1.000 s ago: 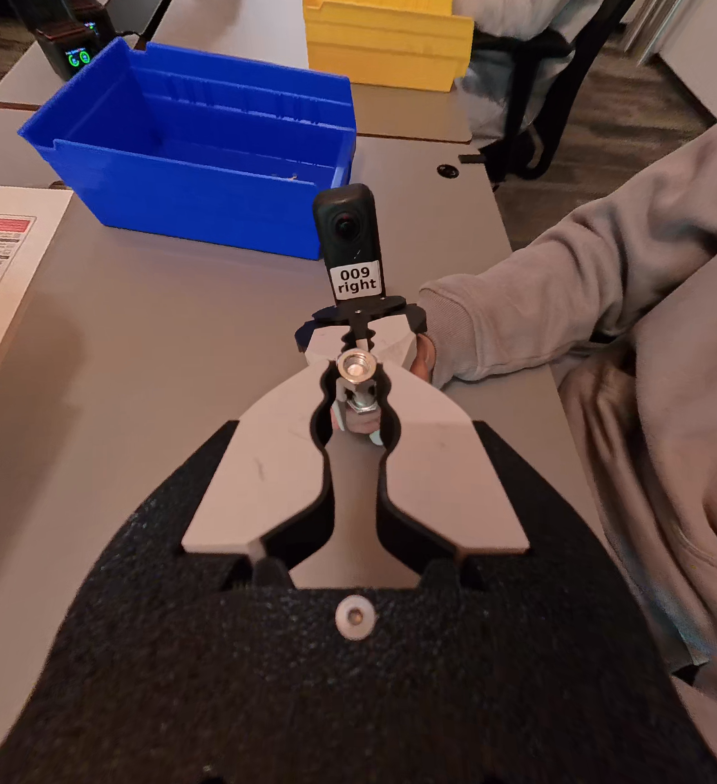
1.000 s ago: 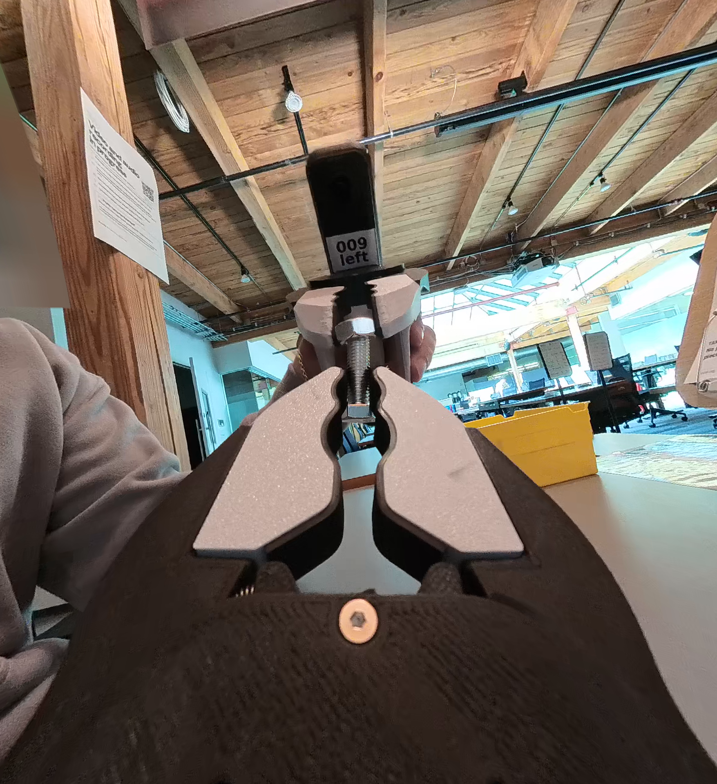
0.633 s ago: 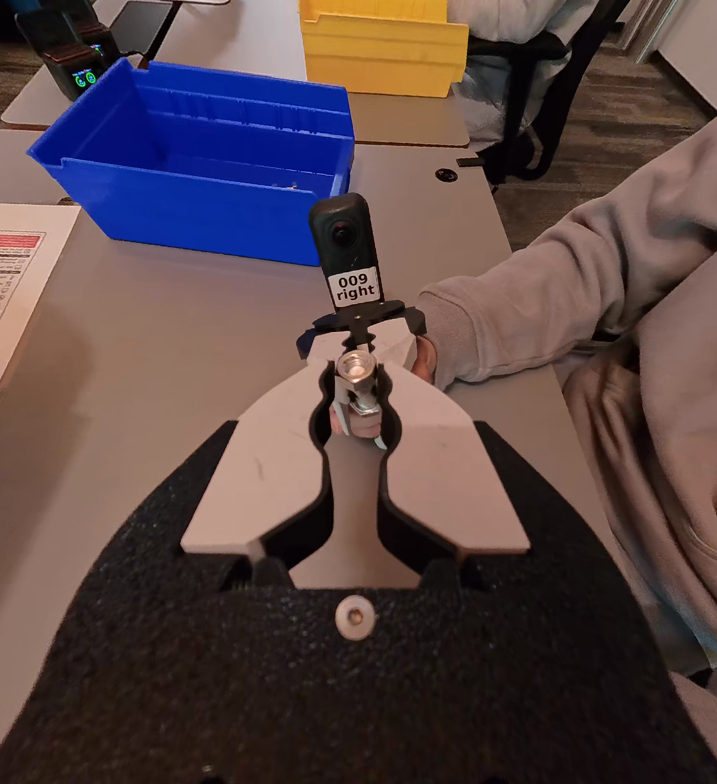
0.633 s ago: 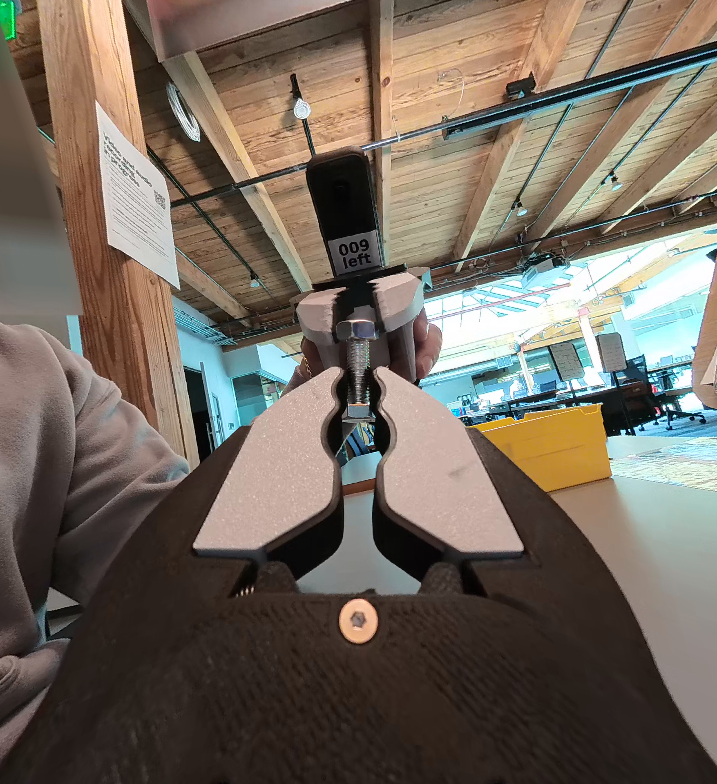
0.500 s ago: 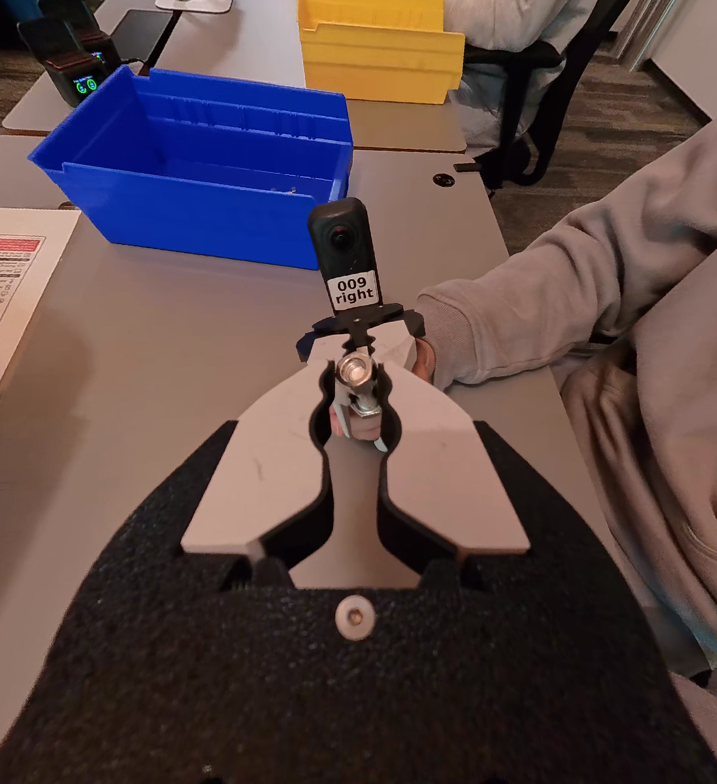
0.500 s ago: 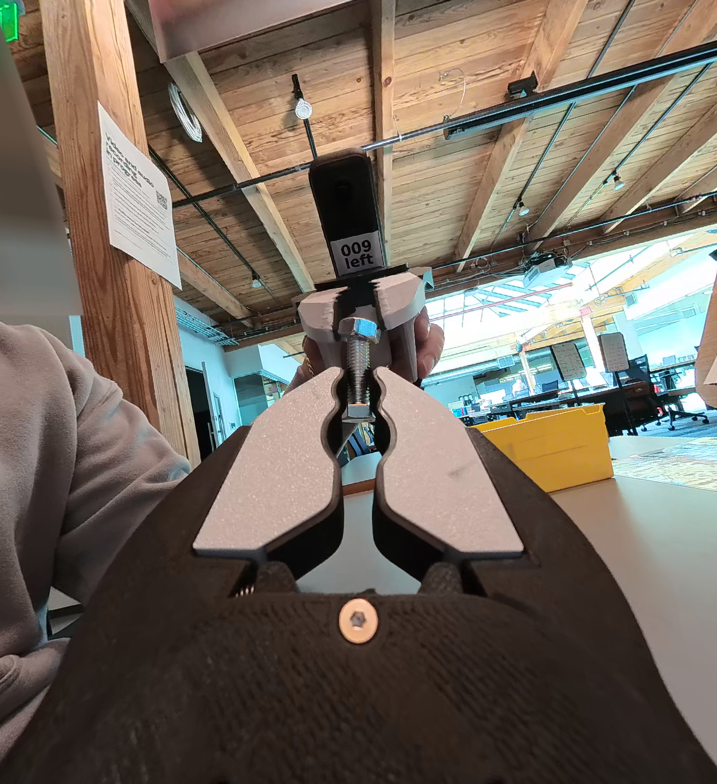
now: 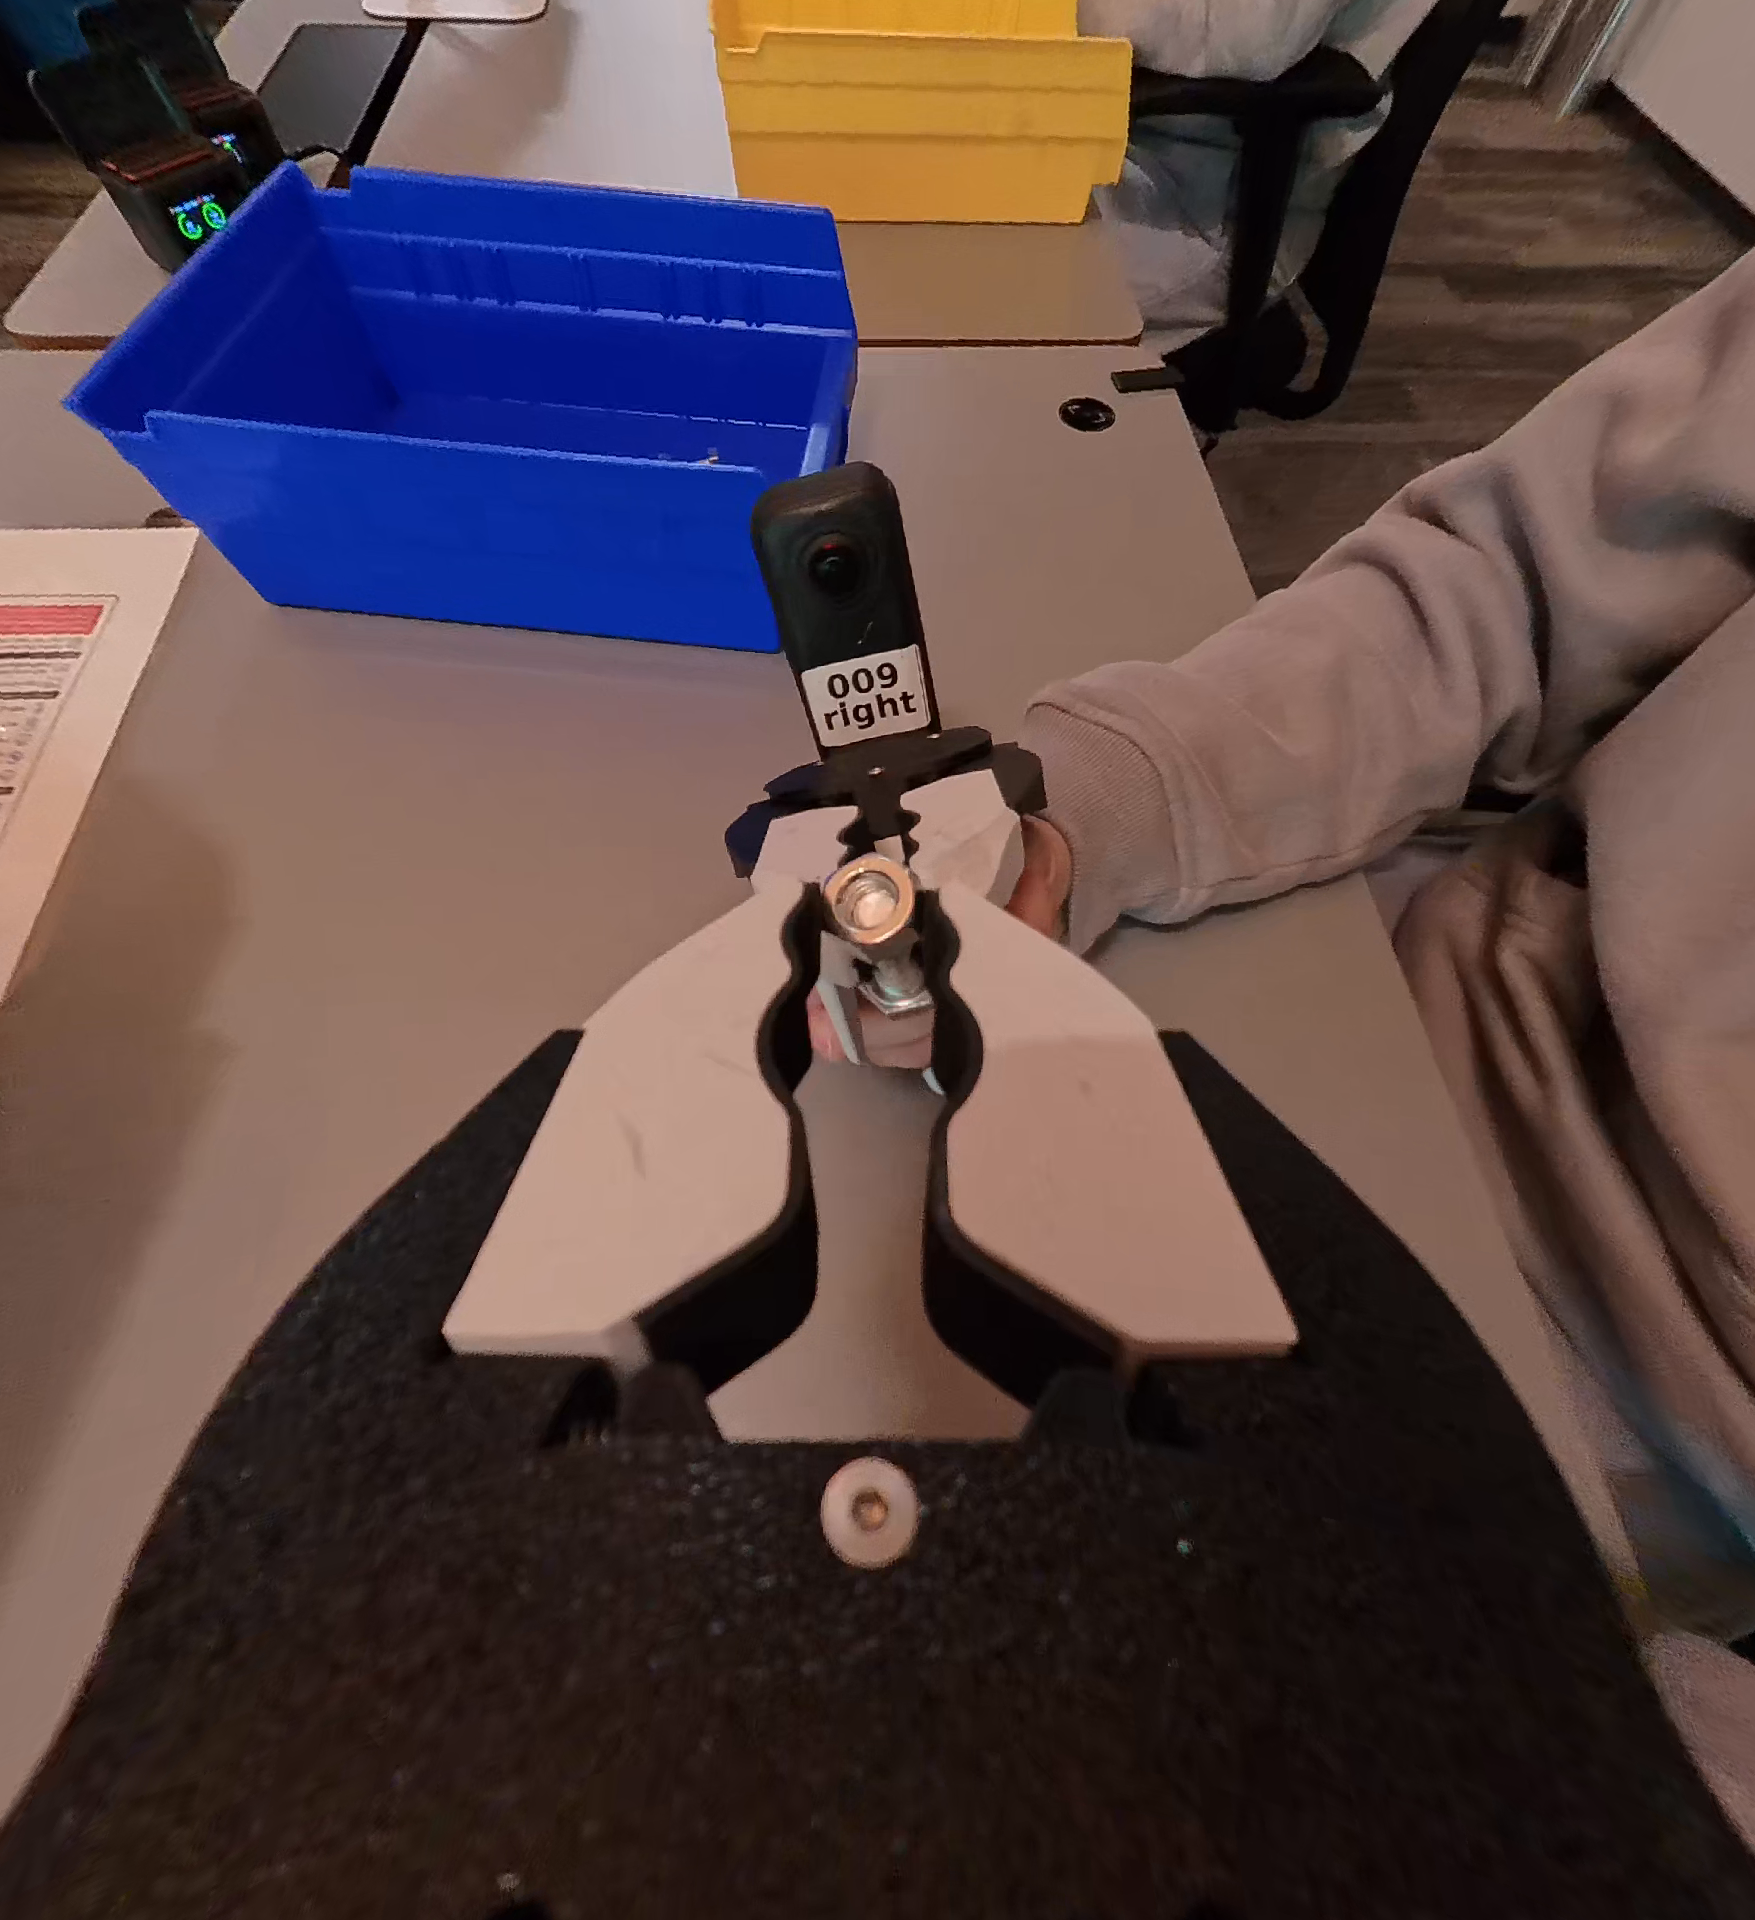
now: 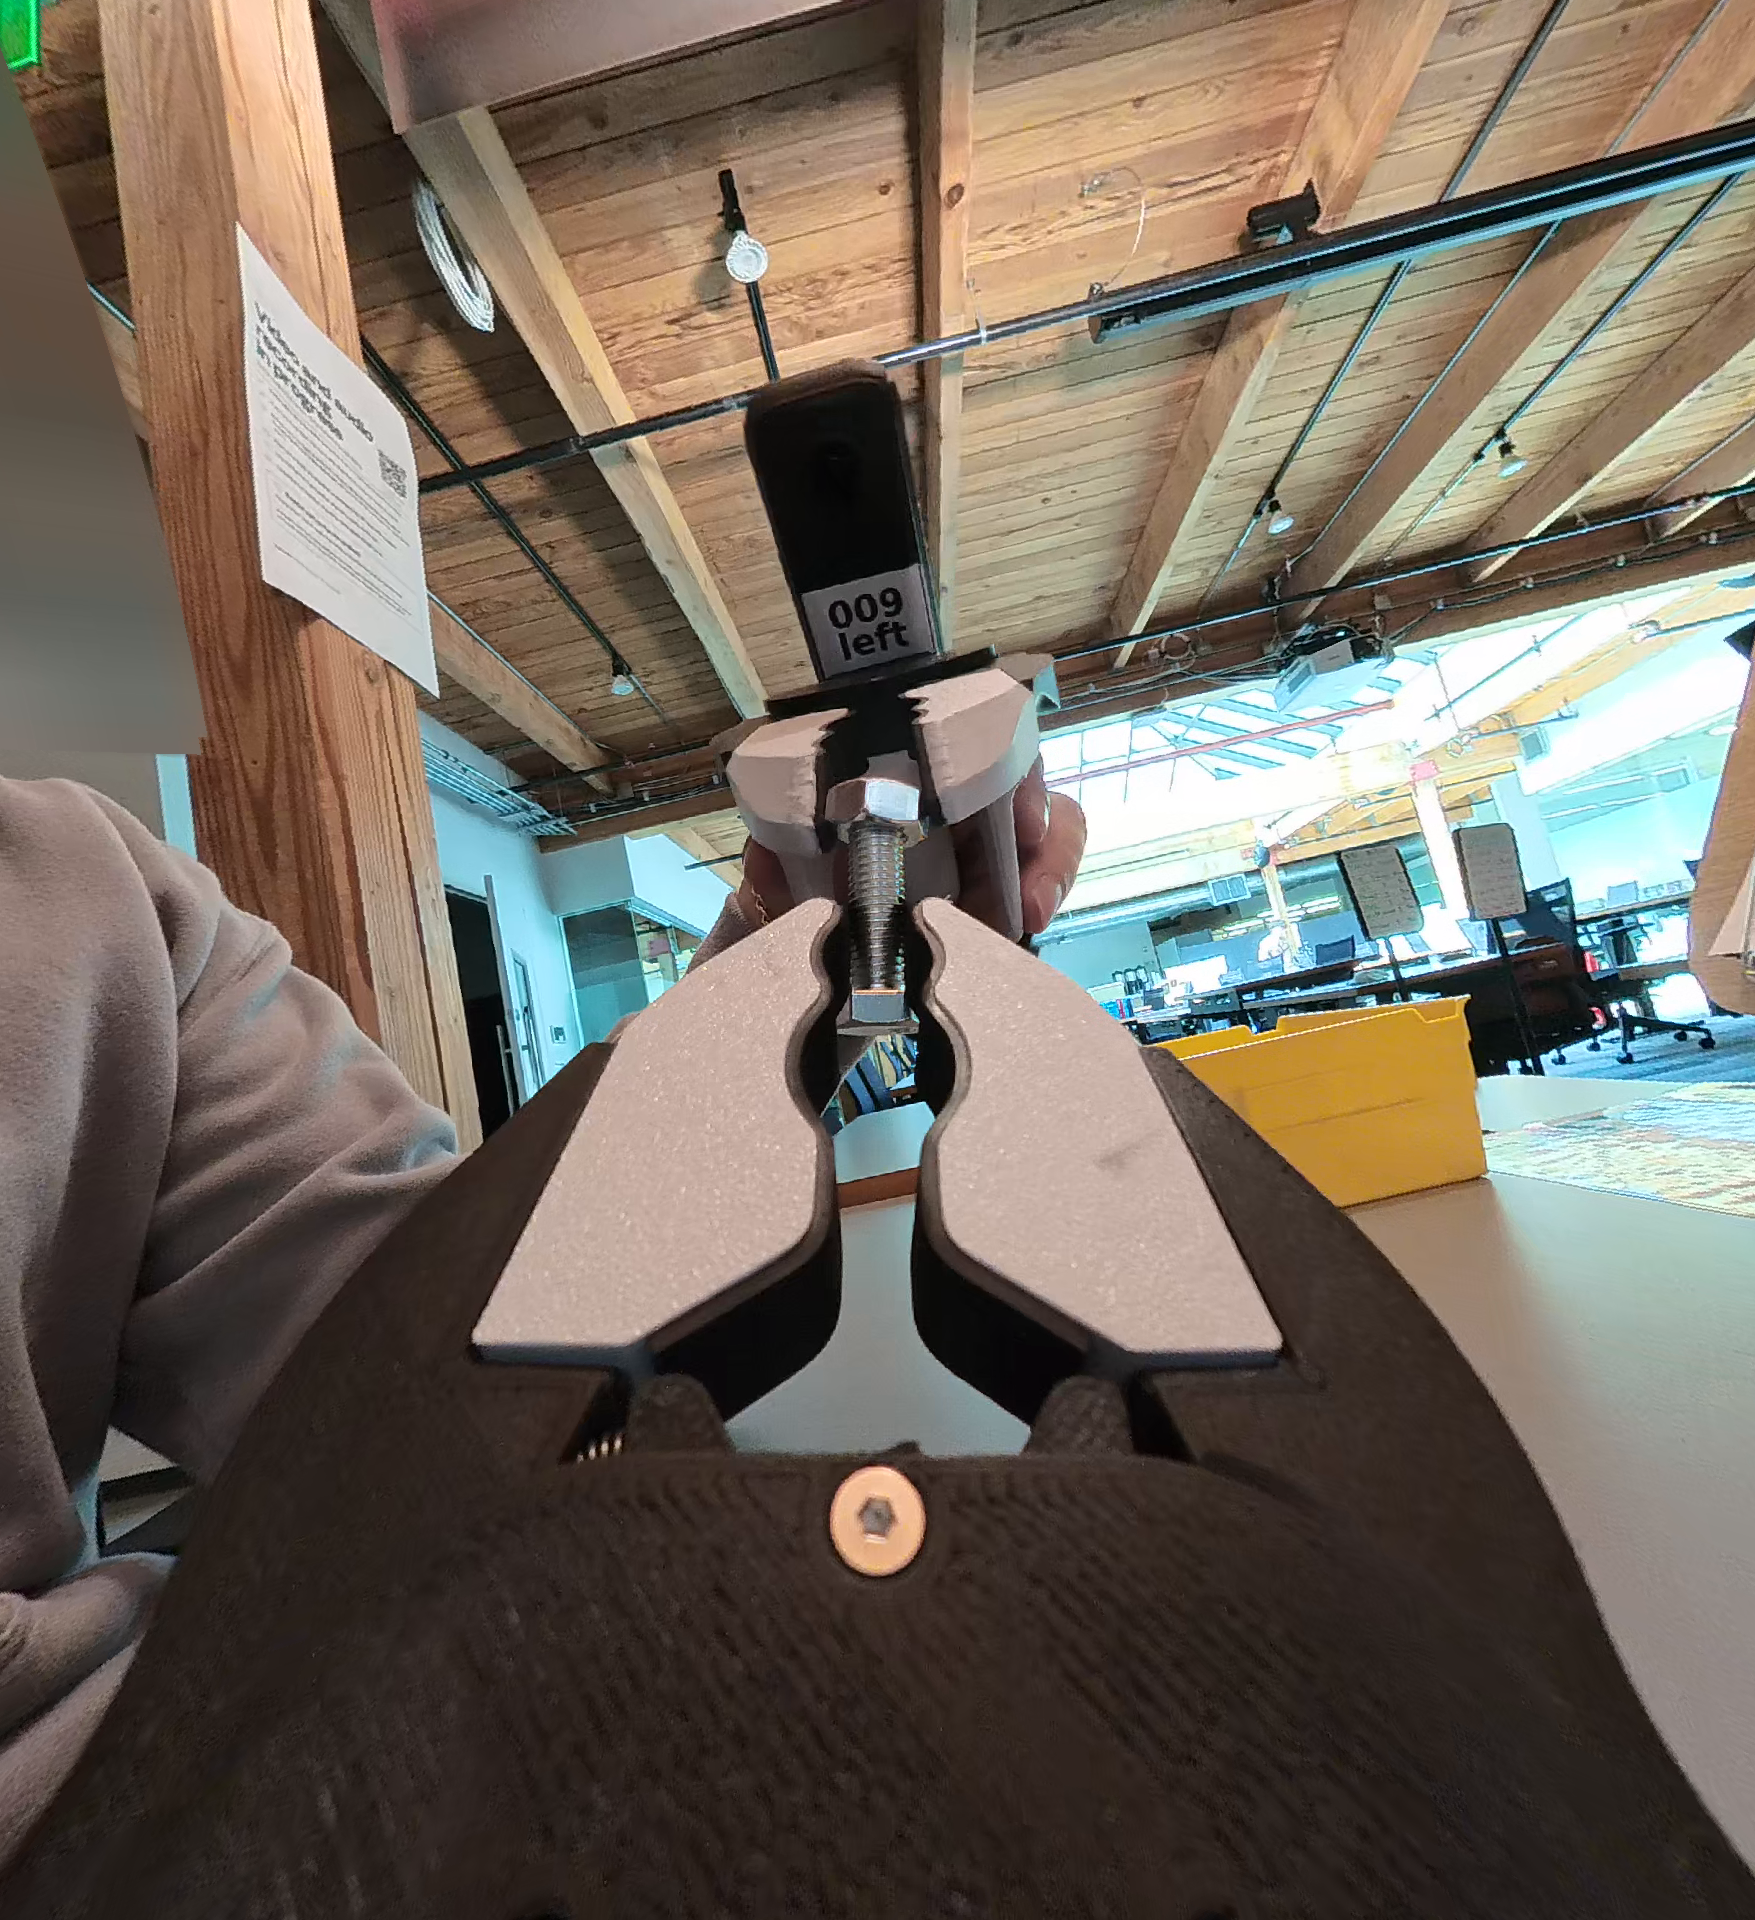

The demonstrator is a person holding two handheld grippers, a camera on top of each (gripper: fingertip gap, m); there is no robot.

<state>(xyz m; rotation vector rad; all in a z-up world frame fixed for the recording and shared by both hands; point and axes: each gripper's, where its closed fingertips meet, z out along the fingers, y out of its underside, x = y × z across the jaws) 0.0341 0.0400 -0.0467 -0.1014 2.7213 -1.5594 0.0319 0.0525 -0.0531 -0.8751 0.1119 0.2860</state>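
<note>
My left gripper is shut on a steel hex nut, and the end of a bolt shows inside the nut. My right gripper is shut on the threaded shank of that steel bolt, with the bolt's hex head just behind its fingertips. The two grippers face each other tip to tip above the grey table. In the right wrist view the left gripper holds the nut at the far end of the shank. In the left wrist view the right gripper sits just beyond the nut.
A blue bin stands on the table behind the grippers, and a yellow bin stands farther back. A printed sheet lies at the left. A person's grey sleeve reaches in from the right. A wooden post stands at the left.
The nut has turned a little on the bolt between the left gripper's pads. Both grippers drifted slightly, and the blue bin sits lower in the left wrist view. Both grasps have held.
</note>
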